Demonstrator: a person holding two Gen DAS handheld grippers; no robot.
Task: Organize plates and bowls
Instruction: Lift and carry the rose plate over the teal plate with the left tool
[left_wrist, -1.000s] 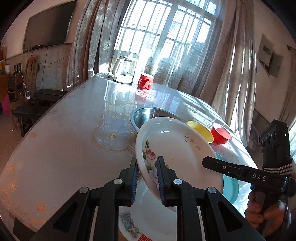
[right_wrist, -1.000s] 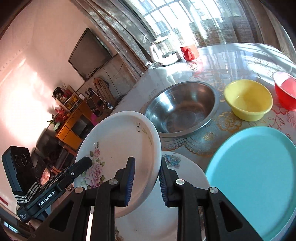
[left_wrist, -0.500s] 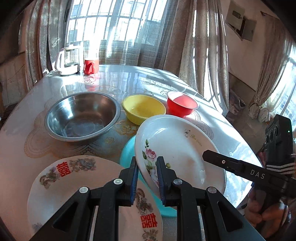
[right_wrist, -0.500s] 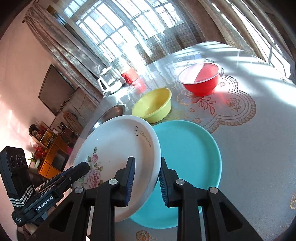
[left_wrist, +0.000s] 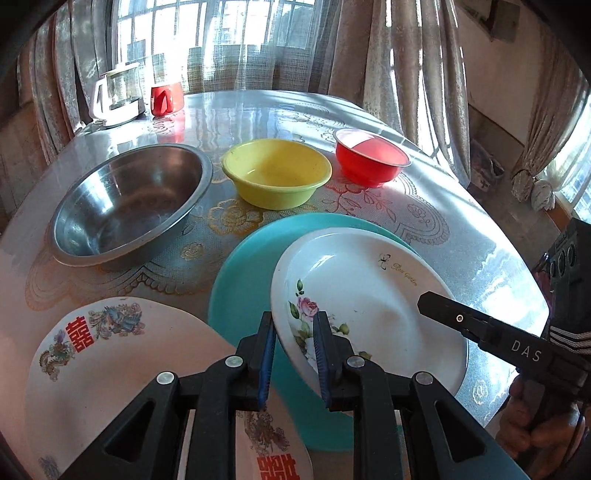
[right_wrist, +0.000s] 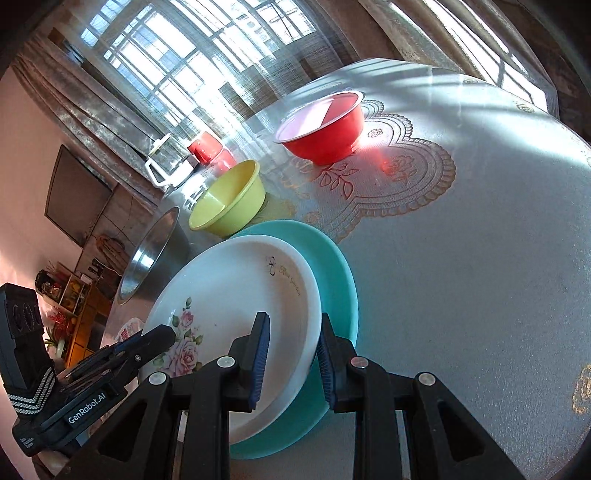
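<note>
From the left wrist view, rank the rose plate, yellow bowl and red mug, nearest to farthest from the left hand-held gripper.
1. rose plate, gripped in the left hand-held gripper
2. yellow bowl, mid-table
3. red mug, far edge, by the window

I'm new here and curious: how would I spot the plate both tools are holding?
On the round table, find the turquoise plate near the front edge. Over it is the white rose plate, both grippers clamping its rim; its neighbour bears red characters.
</note>
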